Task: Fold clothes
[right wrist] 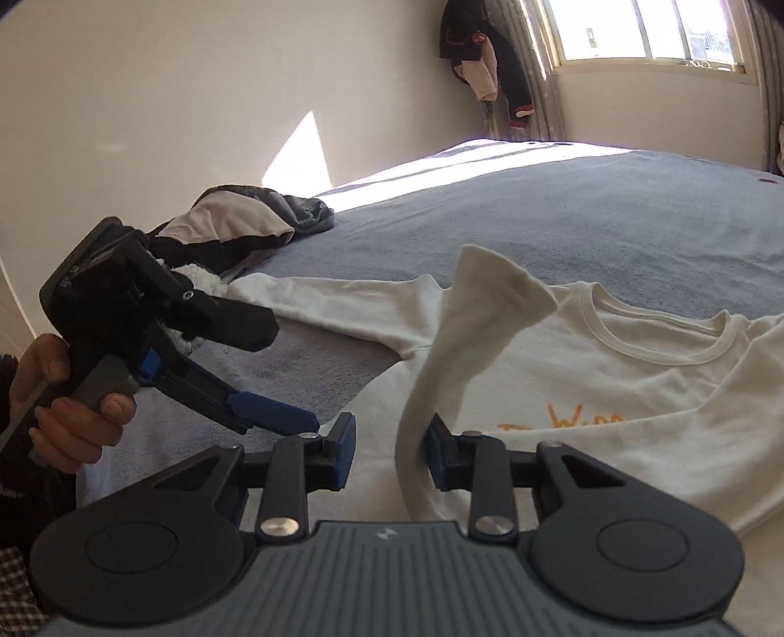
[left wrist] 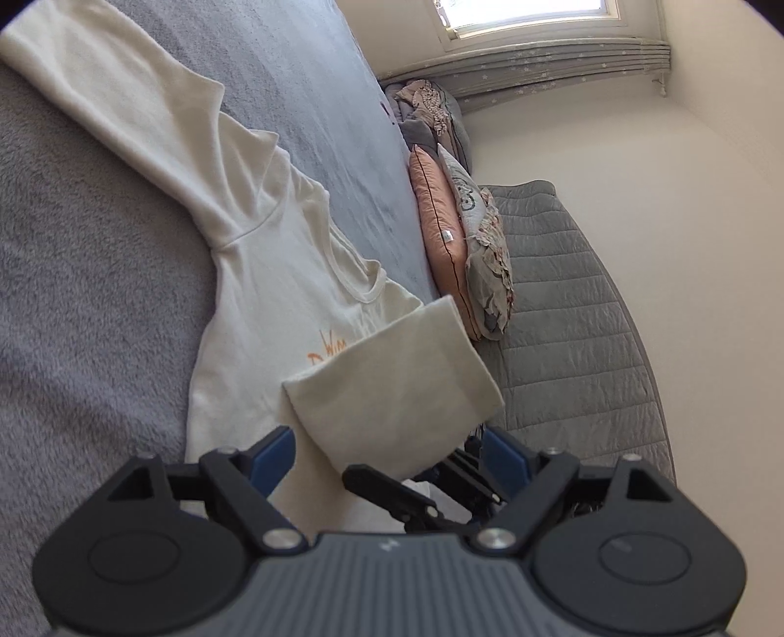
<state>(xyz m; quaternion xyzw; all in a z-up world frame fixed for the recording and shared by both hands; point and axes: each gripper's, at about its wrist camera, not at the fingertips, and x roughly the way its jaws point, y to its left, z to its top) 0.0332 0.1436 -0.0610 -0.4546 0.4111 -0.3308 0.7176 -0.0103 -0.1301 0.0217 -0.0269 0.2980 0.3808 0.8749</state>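
Step in hand, by the look of it: laying a sleeve (right wrist: pixel 455 343) across the chest of the cream shirt (left wrist: pixel 274 294); spread front-up on the near part of the bed, collar toward the pillows, orange lettering partly covered by the raised cuff.

Right gripper (right wrist: pixel 389 453) part-open around the sleeve; cloth against the right pad, a clear gap to the left pad, so no real clamp visible. Left gripper (left wrist: pixel 389 458) spread wide with nothing in it, held by a hand (right wrist: pixel 63 406) just to the left of the right one.

To do it well: close fully on the cuff, or let go only once over the chest; carry the sleeve straight across below the collar; lay it flat rather than dropping it in a twist; use the free left gripper to pin the shoulder seam or smooth the body; then treat the other sleeve (left wrist: pixel 122 98), stretched out on the far side, the same way.

Underneath, a grey fleecy blanket (left wrist: pixel 73 245), soft and likely to drag at the fabric; beyond, pillows (left wrist: pixel 441 235) and a quilted grey cover (left wrist: pixel 563 318); far left, a heap of dark and pale clothes (right wrist: pixel 235 220); bright window (right wrist: pixel 637 29) and garments hanging (right wrist: pixel 490 63) in the corner.
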